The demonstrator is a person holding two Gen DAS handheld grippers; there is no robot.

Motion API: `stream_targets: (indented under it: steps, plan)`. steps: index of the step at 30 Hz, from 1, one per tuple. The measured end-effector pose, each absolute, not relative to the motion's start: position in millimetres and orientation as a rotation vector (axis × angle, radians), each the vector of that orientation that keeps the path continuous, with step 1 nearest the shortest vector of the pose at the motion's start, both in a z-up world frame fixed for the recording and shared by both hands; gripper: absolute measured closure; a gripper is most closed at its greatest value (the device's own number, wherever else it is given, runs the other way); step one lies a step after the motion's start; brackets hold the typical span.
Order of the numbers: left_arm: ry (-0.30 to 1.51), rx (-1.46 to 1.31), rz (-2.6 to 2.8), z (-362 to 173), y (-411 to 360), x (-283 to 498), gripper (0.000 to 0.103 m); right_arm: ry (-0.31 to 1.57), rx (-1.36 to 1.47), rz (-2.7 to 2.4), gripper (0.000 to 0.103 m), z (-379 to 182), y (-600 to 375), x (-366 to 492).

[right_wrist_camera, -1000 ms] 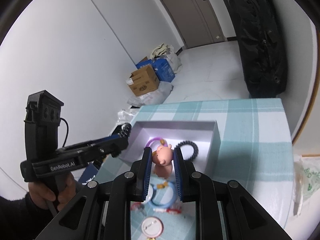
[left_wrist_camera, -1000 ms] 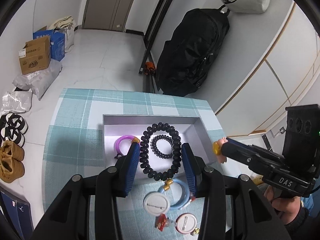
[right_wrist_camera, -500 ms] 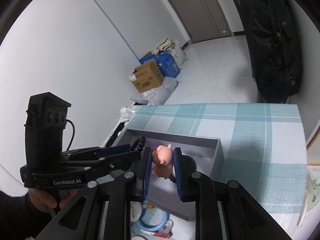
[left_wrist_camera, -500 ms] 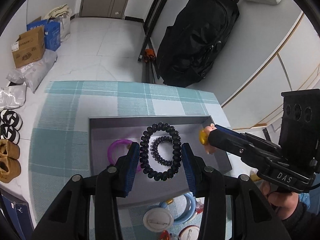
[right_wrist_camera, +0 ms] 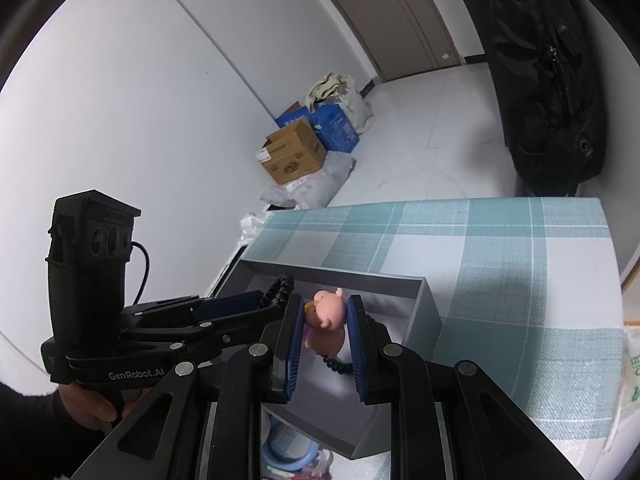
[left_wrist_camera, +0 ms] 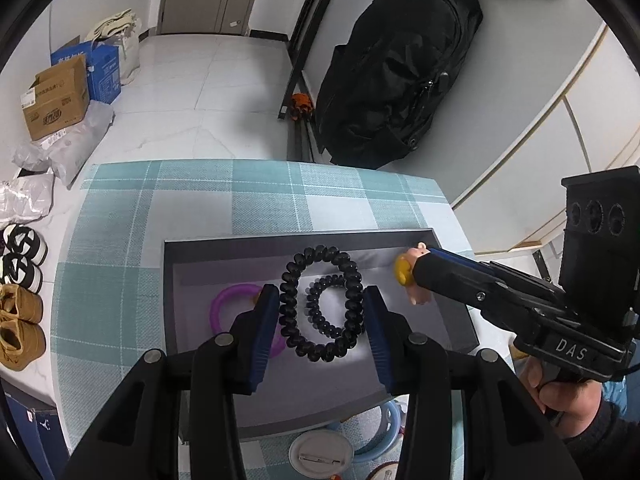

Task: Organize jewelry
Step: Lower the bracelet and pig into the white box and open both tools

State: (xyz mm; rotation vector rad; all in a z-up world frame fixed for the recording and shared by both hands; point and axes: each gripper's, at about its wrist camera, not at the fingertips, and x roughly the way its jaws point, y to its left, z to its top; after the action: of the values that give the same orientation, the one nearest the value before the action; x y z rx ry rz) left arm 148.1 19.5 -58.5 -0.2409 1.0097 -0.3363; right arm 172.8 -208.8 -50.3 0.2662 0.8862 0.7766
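Note:
My left gripper [left_wrist_camera: 322, 320] is shut on a large black bead bracelet [left_wrist_camera: 289, 300] and holds it over the grey box [left_wrist_camera: 280, 238]. Inside the box lie a smaller black coil hair tie [left_wrist_camera: 320, 280] and a purple bracelet [left_wrist_camera: 224, 300]. My right gripper [right_wrist_camera: 322, 340] is shut on a small pink pig figure [right_wrist_camera: 326, 310] with a yellow part, held over the box's right side; the figure also shows in the left wrist view [left_wrist_camera: 408, 276]. The left gripper appears in the right wrist view [right_wrist_camera: 224, 308] with the beads [right_wrist_camera: 280, 286] at its tip.
The box sits on a teal plaid tablecloth [left_wrist_camera: 160, 200]. In front of the box lie a white round badge [left_wrist_camera: 320, 454] and a blue ring [left_wrist_camera: 384, 420]. A black backpack [left_wrist_camera: 392, 76] leans on the wall beyond the table. Cardboard boxes [left_wrist_camera: 56, 96] and shoes [left_wrist_camera: 20, 320] are on the floor.
Both grippers have moved forward over the box with their loads. The badges and blue ring have slid toward the bottom edge of the left view.

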Motion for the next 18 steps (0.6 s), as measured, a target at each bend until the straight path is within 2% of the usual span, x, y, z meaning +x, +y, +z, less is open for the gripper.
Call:
stream_targets:
  steps: [2,4,5,6,7,8,18]
  plan:
    - [1.004,-0.267,-0.346,-58.0,21.9,148.8,0.064,0.881,0.264,0.776,0.080,-50.4,-208.3,171.7]
    - [1.002,-0.290,-0.351,-57.1,23.7,150.1,0.056,0.858,0.259,0.764,0.075,-47.0,-210.6,169.1]
    - [0.996,-0.304,-0.356,-56.3,25.0,150.2,0.053,0.846,0.257,0.765,0.069,-44.7,-211.6,167.7]
    - [0.992,-0.314,-0.361,-56.1,25.3,150.2,0.049,0.833,0.252,0.758,0.054,-42.2,-212.8,166.2]
    - [0.990,-0.322,-0.362,-55.5,25.6,150.1,0.037,0.820,0.252,0.751,0.046,-40.0,-214.7,164.3]
    - [0.987,-0.326,-0.357,-54.6,26.2,149.5,0.031,0.807,0.255,0.750,0.046,-38.5,-216.6,163.2]
    - [0.947,-0.293,-0.316,-41.5,24.8,136.1,0.031,0.757,0.290,0.697,0.027,-24.6,-235.1,154.9]
